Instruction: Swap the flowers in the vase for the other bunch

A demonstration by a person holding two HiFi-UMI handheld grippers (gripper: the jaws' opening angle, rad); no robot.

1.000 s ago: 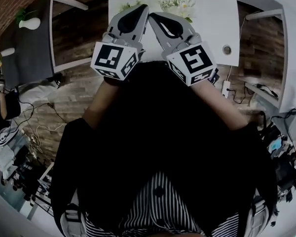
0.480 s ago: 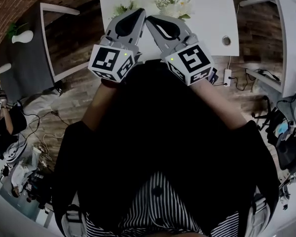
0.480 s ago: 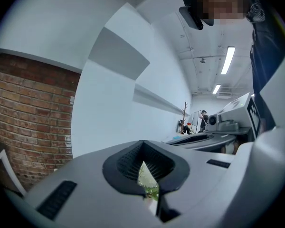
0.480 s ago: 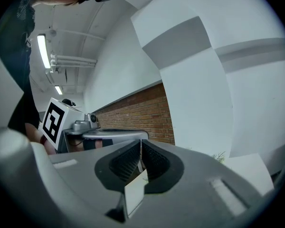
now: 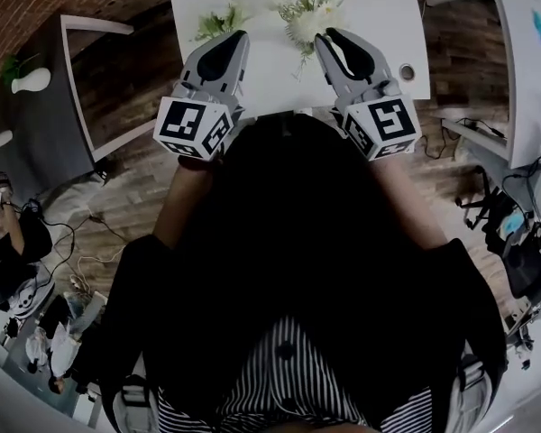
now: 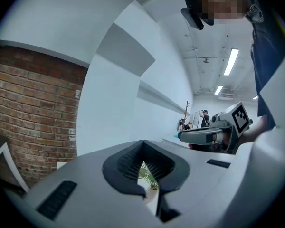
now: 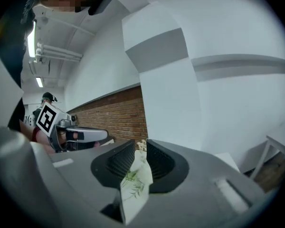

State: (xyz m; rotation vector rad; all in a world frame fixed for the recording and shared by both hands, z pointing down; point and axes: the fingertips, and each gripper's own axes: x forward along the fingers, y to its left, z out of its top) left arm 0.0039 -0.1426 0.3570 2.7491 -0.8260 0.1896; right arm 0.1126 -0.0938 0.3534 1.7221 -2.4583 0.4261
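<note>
Far left, off-task: dark side table (image 5: 45, 129) with a small white vase (image 5: 27, 80) of greenery on it; well apart from the work.
Left gripper (image 5: 234, 41): jaws clenched together on nothing; a green sprig shows through the slit, well beyond the pads. Tip hangs over the near edge of the white table (image 5: 379, 7).
Left bunch (image 5: 218, 21): mostly green, just beyond the left gripper's tip, not touched.
Right bunch (image 5: 308, 12): pale blooms with green, mid-table, between the two tips and beyond them.
Task vase: not made out; foliage hides it, so I cannot tell which bunch stands in it.
Right gripper (image 5: 335, 43): jaws have just been opening, now slightly released. Only tabletop and leaves show in the gap; nothing pressed by the pads.
Round fitting (image 5: 406, 72): set in the table near the right gripper.
Step in hand (judged): the approach; neither bunch lifted yet.
Next move (judged): part the left jaws, settle which stems sit in the vase, close low on those stems, draw them straight up so the vase stays put.
Writing: none readable. Only black-and-white square patterns on the left cube (image 5: 191, 123) and right cube (image 5: 389, 123).
</note>
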